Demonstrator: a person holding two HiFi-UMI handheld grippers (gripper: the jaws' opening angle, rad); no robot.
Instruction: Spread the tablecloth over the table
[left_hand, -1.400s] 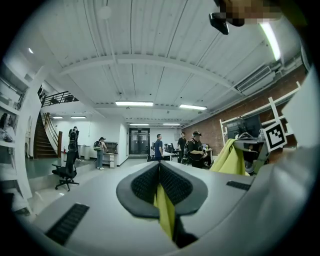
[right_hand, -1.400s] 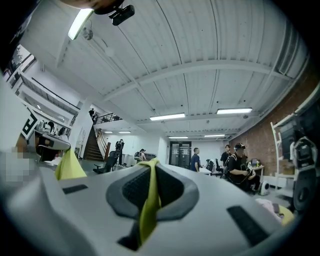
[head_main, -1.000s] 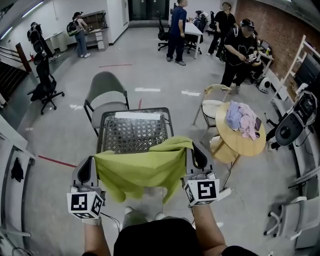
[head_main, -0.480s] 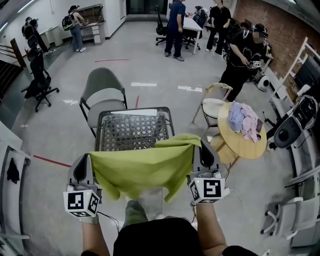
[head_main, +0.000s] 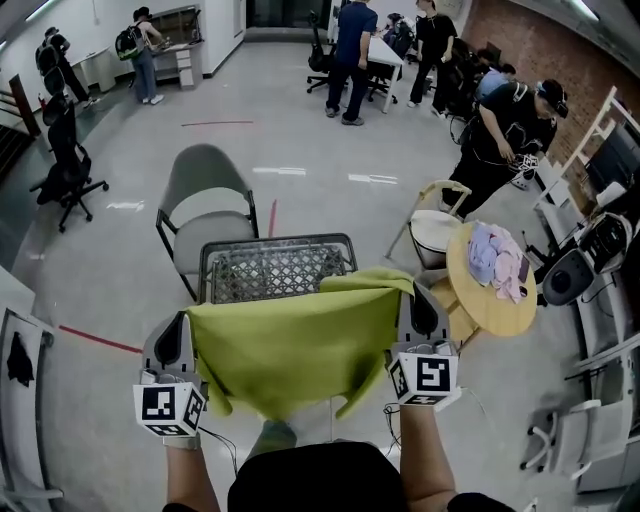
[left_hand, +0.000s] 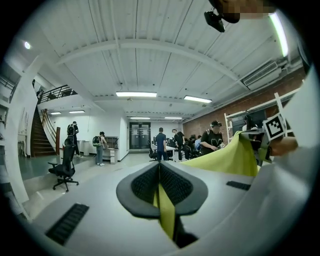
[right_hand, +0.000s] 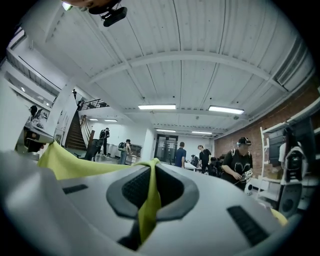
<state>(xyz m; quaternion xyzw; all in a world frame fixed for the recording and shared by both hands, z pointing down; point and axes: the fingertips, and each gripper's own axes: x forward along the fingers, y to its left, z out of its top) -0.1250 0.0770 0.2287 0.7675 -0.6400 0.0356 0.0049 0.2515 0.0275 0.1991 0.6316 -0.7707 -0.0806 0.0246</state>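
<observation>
A lime-green tablecloth (head_main: 290, 345) hangs stretched between my two grippers, its lower edge drooping in folds. My left gripper (head_main: 177, 335) is shut on its left corner, and a strip of green cloth (left_hand: 164, 210) shows pinched between the dark pads. My right gripper (head_main: 419, 310) is shut on the right corner, with the cloth (right_hand: 148, 202) clamped in its jaws. The small metal mesh table (head_main: 275, 268) stands just beyond the cloth, its near edge covered by the raised fabric. Both grippers point level toward the table.
A grey chair (head_main: 205, 205) stands behind the table. A round wooden table (head_main: 495, 295) with pink and lilac clothes is at the right, a cream chair (head_main: 440, 225) beside it. Several people stand at the back. An office chair (head_main: 62, 165) is at far left.
Both grippers carried the stretched cloth forward toward the mesh table, and the cloth now overlaps the table's near edge. The grip on both corners is unchanged.
</observation>
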